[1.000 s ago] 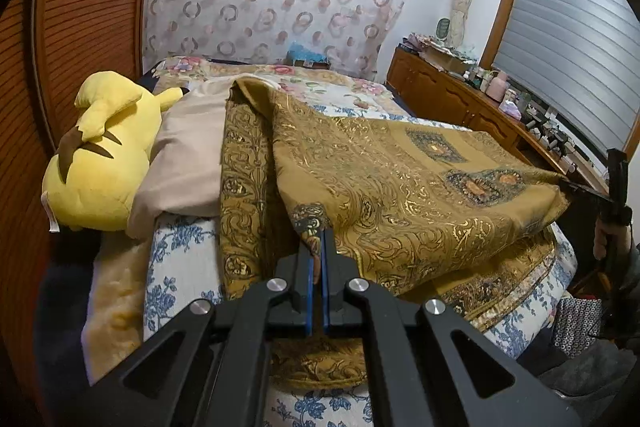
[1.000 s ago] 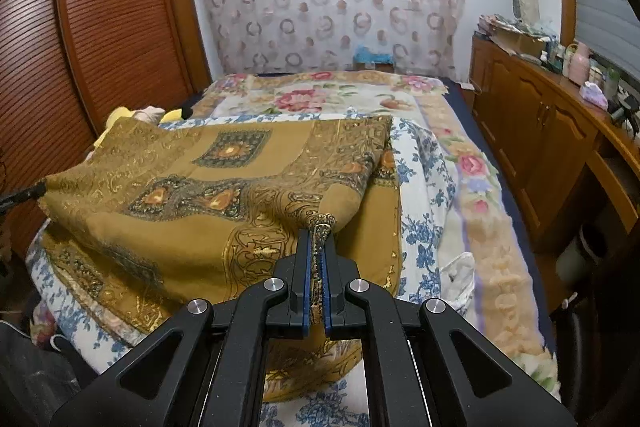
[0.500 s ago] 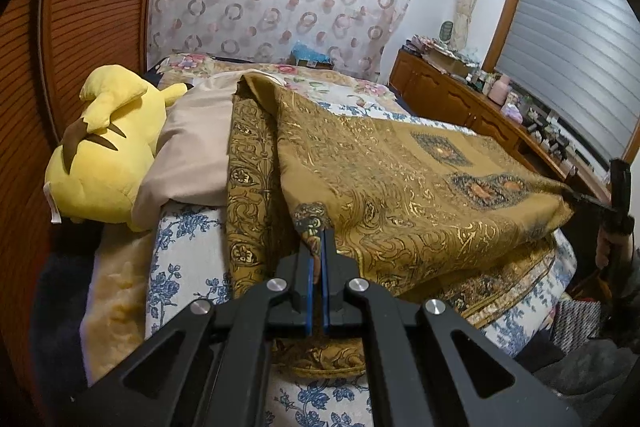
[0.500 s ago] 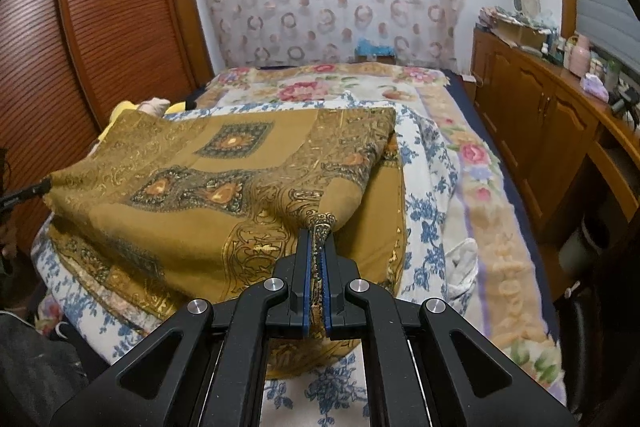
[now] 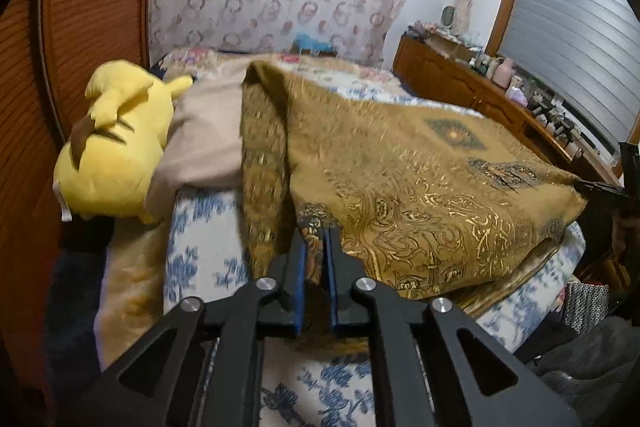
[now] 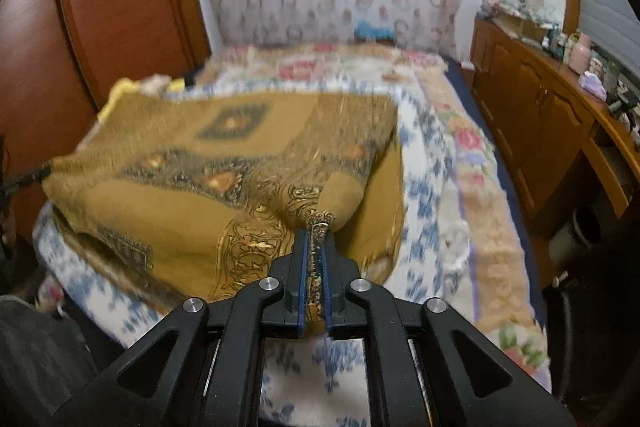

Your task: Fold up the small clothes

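Note:
A mustard-gold patterned cloth (image 5: 420, 179) (image 6: 200, 187) lies folded over on the bed, its near edge stretched between my two grippers. My left gripper (image 5: 316, 239) has one near corner between its blue pads; its jaws are opening and the gap around the fabric is wide. On the other near corner, my right gripper (image 6: 316, 233) has jaws opening too, but the hem still fills the space between its pads. Each gripper shows in the other's view, the right gripper (image 5: 600, 187) at the cloth's right tip and the left gripper (image 6: 24, 179) at its left tip.
The bed carries a blue-flowered white quilt (image 5: 200, 259) (image 6: 428, 187). A yellow plush toy (image 5: 116, 155) and a beige blanket (image 5: 204, 143) lie at the left. A wooden dresser (image 6: 540, 115) with bottles runs along the right; a red-brown wardrobe (image 5: 92, 7) stands left.
Both grippers' jaws have parted from tightly shut to a visible gap with the cloth corners still between them. The cloth has sunk a little onto the bed.

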Demonstrator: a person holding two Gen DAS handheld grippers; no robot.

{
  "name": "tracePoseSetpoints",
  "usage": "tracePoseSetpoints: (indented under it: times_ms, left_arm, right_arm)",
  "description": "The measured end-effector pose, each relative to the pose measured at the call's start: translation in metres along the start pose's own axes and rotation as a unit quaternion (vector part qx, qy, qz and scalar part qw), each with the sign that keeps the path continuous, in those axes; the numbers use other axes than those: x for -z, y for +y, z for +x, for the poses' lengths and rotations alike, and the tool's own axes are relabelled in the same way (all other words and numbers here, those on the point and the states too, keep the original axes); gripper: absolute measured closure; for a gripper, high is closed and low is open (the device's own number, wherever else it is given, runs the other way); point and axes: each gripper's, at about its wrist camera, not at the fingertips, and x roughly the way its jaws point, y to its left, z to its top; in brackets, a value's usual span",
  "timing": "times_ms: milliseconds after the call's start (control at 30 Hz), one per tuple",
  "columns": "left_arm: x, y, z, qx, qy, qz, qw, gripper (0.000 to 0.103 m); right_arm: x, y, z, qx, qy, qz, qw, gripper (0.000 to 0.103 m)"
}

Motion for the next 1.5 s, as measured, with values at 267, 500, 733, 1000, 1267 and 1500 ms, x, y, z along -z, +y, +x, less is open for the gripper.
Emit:
tracePoseSetpoints:
  times_ms: [267, 500, 733, 1000, 1267, 1500]
  left_arm:
    - [0.009, 0.003, 0.002, -0.020, 0.003, -0.004, 0.9998, 0.048]
    - [0.009, 0.003, 0.015, -0.037, 0.015, -0.005, 0.9992, 0.048]
    - [0.010, 0.000, 0.023, -0.040, 0.024, -0.003, 0.9989, 0.048]
    - [0.015, 0.000, 0.030, -0.035, 0.033, -0.008, 0.9988, 0.048]
    - [0.020, 0.004, 0.035, -0.033, 0.043, -0.019, 0.9983, 0.048]
    - [0.022, 0.007, 0.036, -0.028, 0.042, -0.022, 0.9985, 0.048]
  right_arm:
    - [-0.005, 0.007, 0.019, 0.046, -0.007, 0.003, 0.999, 0.054]
    - [-0.023, 0.049, 0.044, 0.020, -0.028, -0.029, 0.999, 0.052]
    - [-0.024, 0.099, 0.083, -0.022, -0.011, -0.065, 0.998, 0.039]
    - [-0.017, 0.126, 0.108, -0.029, 0.014, -0.093, 0.995, 0.038]
    - [-0.006, 0.125, 0.120, -0.016, 0.025, -0.098, 0.995, 0.033]
    - [-0.006, 0.125, 0.122, -0.021, 0.026, -0.094, 0.995, 0.029]
